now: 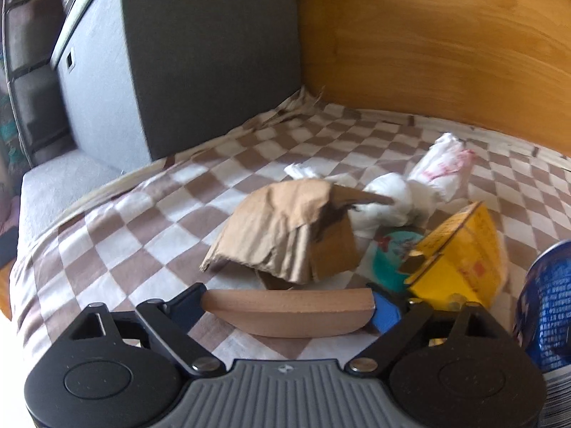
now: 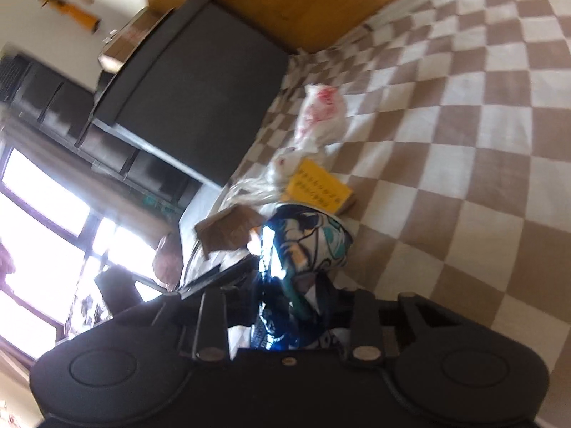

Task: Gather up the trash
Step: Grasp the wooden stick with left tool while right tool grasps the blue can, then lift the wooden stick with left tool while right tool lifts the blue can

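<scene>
In the left wrist view my left gripper (image 1: pixel 287 303) stands wide, and a curved wooden piece (image 1: pixel 287 314) spans the gap with both ends against the fingers. Beyond it on the checked cloth (image 1: pixel 142 235) lie torn brown cardboard (image 1: pixel 282 232), a yellow box (image 1: pixel 460 260), a teal wrapper (image 1: pixel 387 253) and a white plastic bag with red print (image 1: pixel 439 171). My right gripper (image 2: pixel 292 296) is closed on a crumpled blue, white and teal snack bag (image 2: pixel 307 246), which hides its fingertips. That snack bag (image 1: pixel 546 303) also shows at the right edge of the left wrist view.
A large dark grey box (image 1: pixel 185 57) stands at the cloth's far left corner. A wooden panel (image 1: pixel 428 42) runs along the back. In the right wrist view the cardboard (image 2: pixel 228 232), yellow box (image 2: pixel 319 187) and white bag (image 2: pixel 321 114) lie in a row toward the grey box (image 2: pixel 200 100).
</scene>
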`<action>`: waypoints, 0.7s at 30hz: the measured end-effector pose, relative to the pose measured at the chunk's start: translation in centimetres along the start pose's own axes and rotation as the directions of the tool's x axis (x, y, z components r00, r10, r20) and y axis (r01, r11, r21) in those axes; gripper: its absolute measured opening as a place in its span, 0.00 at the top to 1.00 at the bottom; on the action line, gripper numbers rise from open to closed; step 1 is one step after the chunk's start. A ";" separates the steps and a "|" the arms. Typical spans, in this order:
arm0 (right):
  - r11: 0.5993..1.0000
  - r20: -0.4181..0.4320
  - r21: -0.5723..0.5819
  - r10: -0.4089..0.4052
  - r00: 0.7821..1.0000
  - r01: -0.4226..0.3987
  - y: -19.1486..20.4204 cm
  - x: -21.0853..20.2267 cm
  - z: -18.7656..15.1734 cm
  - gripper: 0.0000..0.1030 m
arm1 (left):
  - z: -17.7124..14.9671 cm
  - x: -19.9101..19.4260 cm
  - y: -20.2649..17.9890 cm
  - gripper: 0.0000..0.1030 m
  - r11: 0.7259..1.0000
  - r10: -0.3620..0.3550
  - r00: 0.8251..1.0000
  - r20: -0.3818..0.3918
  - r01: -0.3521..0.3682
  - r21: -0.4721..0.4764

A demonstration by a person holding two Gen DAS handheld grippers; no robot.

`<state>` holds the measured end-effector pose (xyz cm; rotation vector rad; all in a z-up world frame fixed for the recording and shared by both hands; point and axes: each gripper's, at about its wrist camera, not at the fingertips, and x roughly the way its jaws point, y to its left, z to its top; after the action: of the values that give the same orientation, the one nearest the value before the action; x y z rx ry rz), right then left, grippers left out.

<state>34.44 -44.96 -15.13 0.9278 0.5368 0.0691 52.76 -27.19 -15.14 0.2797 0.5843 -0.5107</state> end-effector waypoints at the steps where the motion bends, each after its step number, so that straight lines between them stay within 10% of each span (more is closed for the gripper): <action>1: 1.000 -0.006 -0.016 0.005 1.000 -0.005 0.3 -0.2 -0.1 0.73 | 0.0 -0.2 -0.3 0.10 1.000 -0.002 1.000 -0.007 0.002 0.012; 21: 0.902 0.074 -0.393 -0.163 0.984 0.179 6.6 -5.3 -3.0 0.77 | -2.8 -14.0 -0.1 0.10 0.993 0.008 1.000 0.023 -0.005 -0.121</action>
<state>29.59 -40.24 -9.30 0.4792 0.5408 0.0006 41.40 -20.91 -9.22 0.1603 0.5886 -0.4702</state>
